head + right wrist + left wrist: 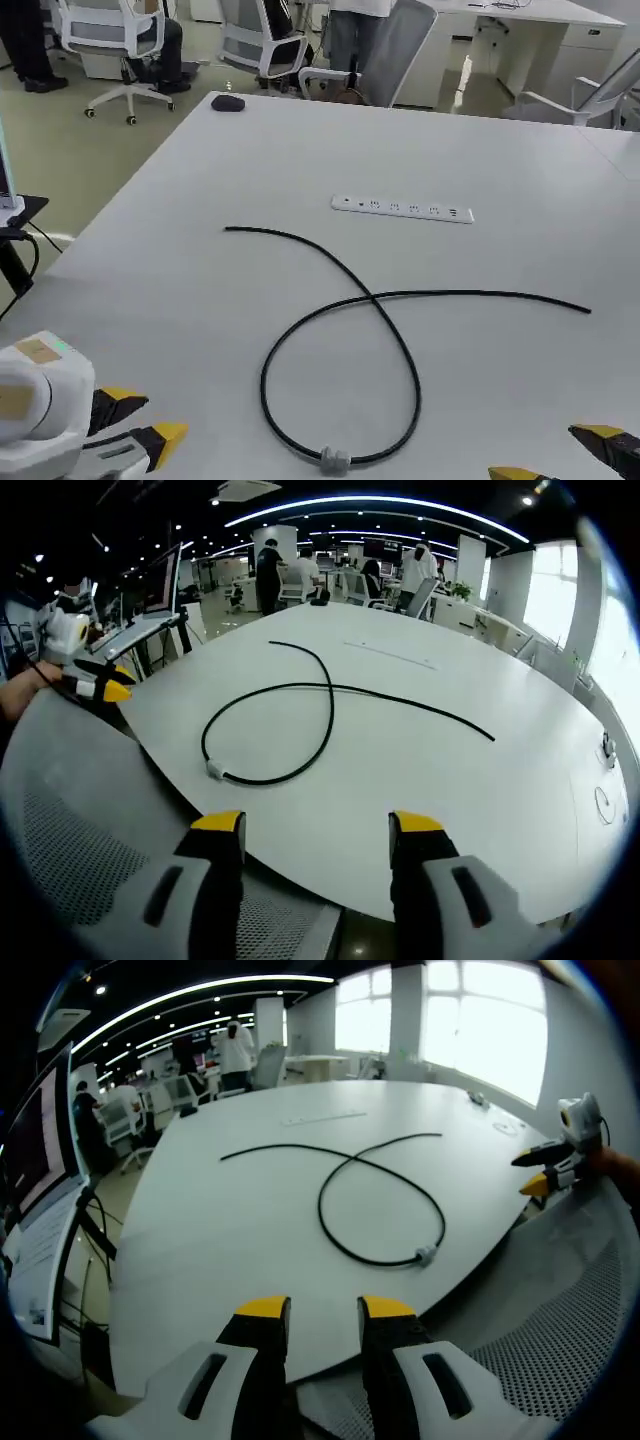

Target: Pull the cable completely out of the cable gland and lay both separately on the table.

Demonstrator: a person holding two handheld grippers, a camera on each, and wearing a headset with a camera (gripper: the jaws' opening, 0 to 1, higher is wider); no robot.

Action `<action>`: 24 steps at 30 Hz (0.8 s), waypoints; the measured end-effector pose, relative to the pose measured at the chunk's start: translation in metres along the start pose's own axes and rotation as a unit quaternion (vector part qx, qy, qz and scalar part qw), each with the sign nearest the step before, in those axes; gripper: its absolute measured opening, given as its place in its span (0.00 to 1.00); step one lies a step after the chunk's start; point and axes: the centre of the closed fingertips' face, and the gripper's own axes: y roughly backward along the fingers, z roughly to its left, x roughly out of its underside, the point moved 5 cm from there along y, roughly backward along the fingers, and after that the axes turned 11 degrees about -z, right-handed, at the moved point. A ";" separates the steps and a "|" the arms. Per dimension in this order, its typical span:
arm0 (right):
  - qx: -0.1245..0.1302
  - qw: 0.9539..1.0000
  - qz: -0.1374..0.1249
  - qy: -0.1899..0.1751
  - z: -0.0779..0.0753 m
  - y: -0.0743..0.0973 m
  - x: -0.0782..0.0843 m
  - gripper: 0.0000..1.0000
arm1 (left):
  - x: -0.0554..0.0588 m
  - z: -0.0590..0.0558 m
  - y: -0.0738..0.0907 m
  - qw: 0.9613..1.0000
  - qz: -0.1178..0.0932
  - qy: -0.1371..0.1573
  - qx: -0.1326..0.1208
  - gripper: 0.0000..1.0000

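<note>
Looped cable on the counter, both my claws empty.
Head view: the cable gland sits at 6 o'clock of the loop, its bore running 9 to 3, and the free ends point to 10 and 3 o'clock. Left gripper view: left claw slightly parted, gland at its 2 o'clock. Right gripper view: right claw spread wide, gland at its 10 o'clock. I judge the cable light and floppy, the gland small and hard. I'd pinch the gland, and the cable just beside it.
</note>
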 end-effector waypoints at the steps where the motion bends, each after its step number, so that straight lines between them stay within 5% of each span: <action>1: -0.001 1.000 0.000 0.000 0.000 0.000 0.000 0.59 | 0.000 0.000 0.000 1.000 0.001 0.000 0.000 0.30; 24: -0.013 1.000 -0.003 -0.002 0.001 0.000 0.000 0.57 | 0.001 -0.001 -0.001 1.000 0.008 -0.001 0.000 0.29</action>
